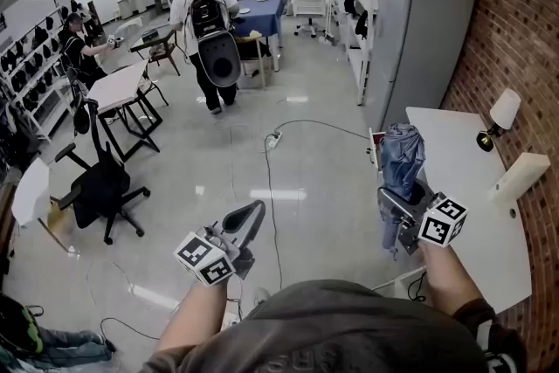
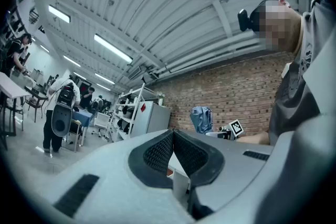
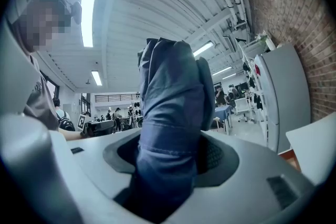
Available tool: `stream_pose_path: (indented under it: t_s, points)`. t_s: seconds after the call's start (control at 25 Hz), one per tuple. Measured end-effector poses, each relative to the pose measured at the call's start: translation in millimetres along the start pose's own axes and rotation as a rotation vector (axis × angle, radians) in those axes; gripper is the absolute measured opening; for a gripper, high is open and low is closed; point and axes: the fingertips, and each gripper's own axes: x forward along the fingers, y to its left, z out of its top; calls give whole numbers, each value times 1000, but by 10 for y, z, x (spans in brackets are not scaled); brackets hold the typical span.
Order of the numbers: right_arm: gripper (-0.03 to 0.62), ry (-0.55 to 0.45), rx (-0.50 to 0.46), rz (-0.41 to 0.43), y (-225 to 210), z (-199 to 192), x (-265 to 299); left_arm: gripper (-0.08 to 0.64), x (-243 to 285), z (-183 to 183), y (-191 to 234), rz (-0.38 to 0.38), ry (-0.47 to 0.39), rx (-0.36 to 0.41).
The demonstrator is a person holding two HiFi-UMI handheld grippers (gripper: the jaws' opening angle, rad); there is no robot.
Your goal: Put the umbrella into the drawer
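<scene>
Right gripper (image 1: 400, 214): jaws clamped on folded blue umbrella (image 1: 403, 157), held upright, right of frame centre.
Left gripper (image 1: 247, 221): jaws together, empty.
Progress: umbrella in grip; no drawer identifiable; stowing remains.

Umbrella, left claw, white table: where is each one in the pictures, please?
umbrella (image 1: 403, 155), head view, on its folded blue fabric.
left claw (image 2: 173, 135), left gripper view, where the two tips meet.
white table (image 1: 467, 175), head view, on its bare top.
</scene>
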Motion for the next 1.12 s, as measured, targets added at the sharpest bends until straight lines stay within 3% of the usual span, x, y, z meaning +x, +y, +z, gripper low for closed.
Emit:
stream_pose_path:
  t_s: [0.28,0.6,0.84,1.12]
  points:
    - [258,1,0,1,-97,37,70,3,48,38,98,11,-8,1]
    - [258,9,5,10,-180,39,570,3,87,30,593,11,-8,-29]
    - [258,17,-2,-10,-380,3,1229,3,294,7,1353,-24,-3,-38]
    - [258,9,-13,-39,-579,167,2486,3,662,269,2579,-111,24,-18]
